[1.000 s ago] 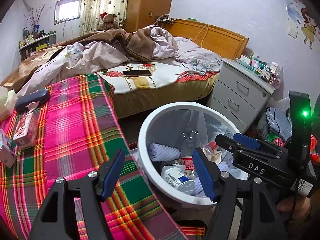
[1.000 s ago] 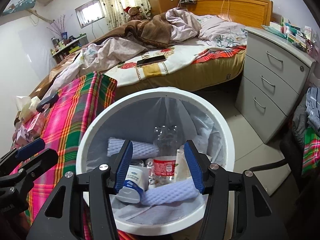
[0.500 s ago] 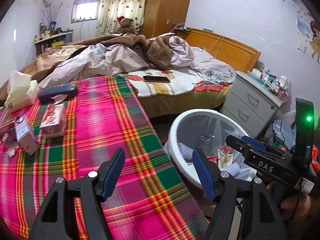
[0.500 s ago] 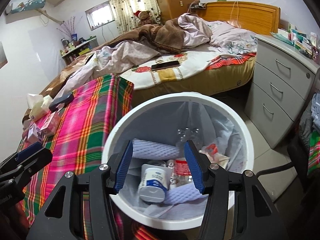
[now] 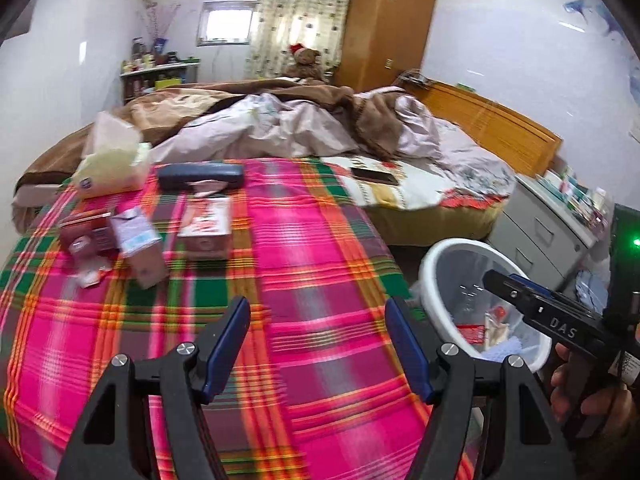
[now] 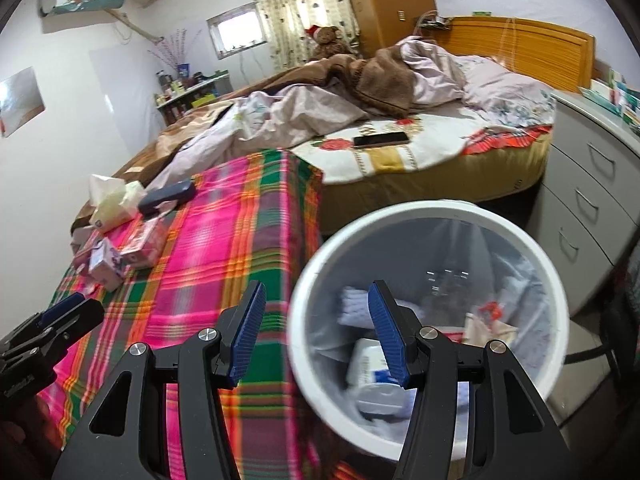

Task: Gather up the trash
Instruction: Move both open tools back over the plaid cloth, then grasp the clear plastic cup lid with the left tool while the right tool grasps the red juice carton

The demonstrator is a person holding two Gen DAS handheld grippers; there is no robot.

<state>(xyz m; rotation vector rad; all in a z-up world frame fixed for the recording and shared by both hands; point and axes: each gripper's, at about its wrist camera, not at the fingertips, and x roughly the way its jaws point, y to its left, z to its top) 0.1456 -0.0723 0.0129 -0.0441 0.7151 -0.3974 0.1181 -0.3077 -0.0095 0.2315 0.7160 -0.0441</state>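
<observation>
A white trash bin (image 6: 432, 216) with a clear liner holds a white bottle (image 6: 372, 372), foam netting and wrappers; it also shows in the left wrist view (image 5: 440, 256). On the pink plaid cloth (image 5: 304, 272) lie several small cartons (image 5: 140, 248), a pink box (image 5: 206, 226) and scraps (image 5: 90, 278). My left gripper (image 5: 318, 344) is open and empty over the cloth, well short of the cartons. My right gripper (image 6: 316, 332) is open and empty, straddling the bin's left rim.
A tissue pack (image 5: 112, 164) and a dark case (image 5: 200, 176) lie at the cloth's far end. Behind is an unmade bed (image 5: 320, 128) with a phone (image 5: 374, 176). Grey drawers (image 6: 588, 200) stand right of the bin.
Both grippers have swung left, away from the bin and toward the plaid cloth. The cartons have come into the left wrist view's middle. Both stay open and empty.
</observation>
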